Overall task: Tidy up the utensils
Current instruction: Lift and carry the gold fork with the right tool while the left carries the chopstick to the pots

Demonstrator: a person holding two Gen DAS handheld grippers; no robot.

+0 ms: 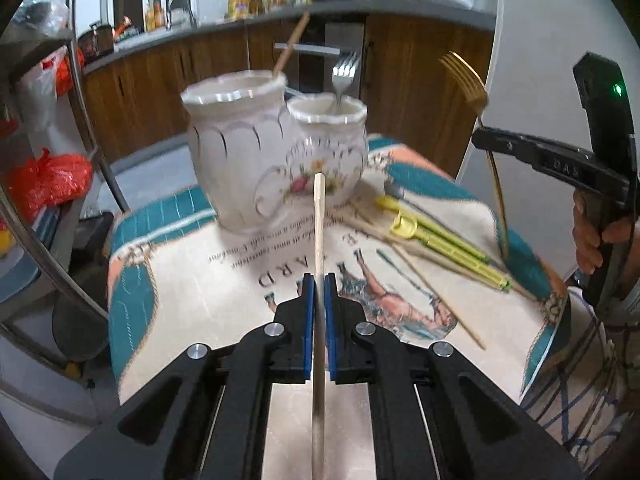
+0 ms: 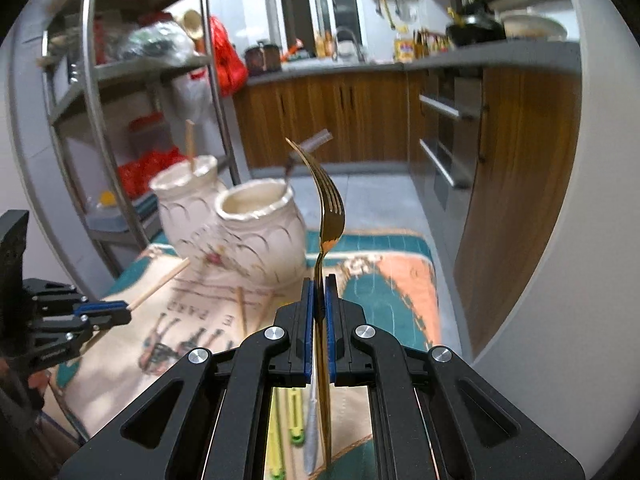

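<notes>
We find the left gripper (image 1: 319, 280) clamping a wooden chopstick (image 1: 319, 216), the right gripper (image 2: 319, 284) a gold fork (image 2: 330, 216). The ceramic jars (image 1: 240, 140) hold two utensils; several lie beside them.

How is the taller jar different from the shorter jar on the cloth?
The taller jar has plain scalloped line markings, while the shorter jar is rounder and carries a painted flower design. The taller jar holds a wooden chopstick; the shorter jar holds a silver fork. In the left wrist view the taller jar stands to the left of the shorter one. Both are cream ceramic with wavy rims, upright, side by side on the printed cloth.
</notes>
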